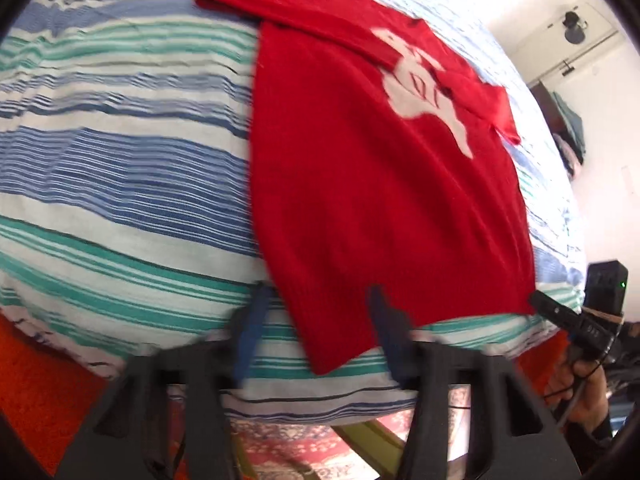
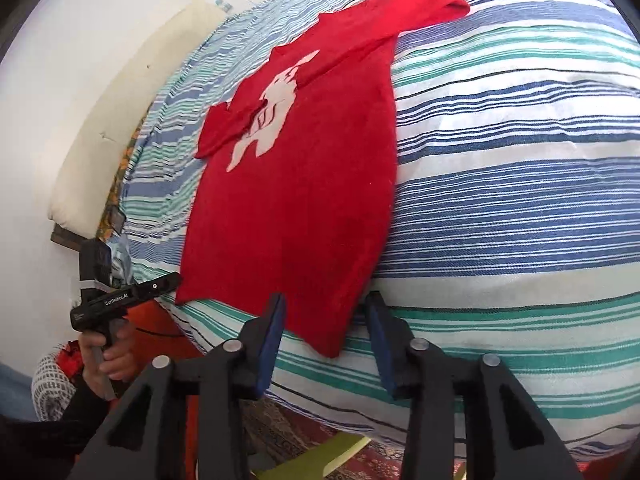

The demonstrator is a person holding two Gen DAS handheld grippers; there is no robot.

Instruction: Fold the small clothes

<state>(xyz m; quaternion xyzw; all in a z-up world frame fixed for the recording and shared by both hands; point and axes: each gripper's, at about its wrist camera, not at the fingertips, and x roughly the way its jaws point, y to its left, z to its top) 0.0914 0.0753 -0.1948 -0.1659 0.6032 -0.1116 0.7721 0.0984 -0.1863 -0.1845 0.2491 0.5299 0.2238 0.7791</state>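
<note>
A small red top (image 1: 380, 184) with a white print (image 1: 420, 88) lies flat on the striped bed cover (image 1: 120, 168); its sleeves are folded across the chest. My left gripper (image 1: 316, 312) is open, its fingers on either side of the near left hem corner. My right gripper (image 2: 326, 320) is open around the near right hem corner of the top (image 2: 296, 184). Each gripper also shows in the other view, the right one (image 1: 560, 312) and the left one (image 2: 128, 296), both at the hem.
The bed's near edge runs just in front of both grippers. A patterned rug (image 1: 304, 452) and an orange floor area (image 1: 36, 380) lie below. A white pillow (image 2: 132, 120) leans at the wall. Shelves with folded cloth (image 1: 568, 128) stand at the far right.
</note>
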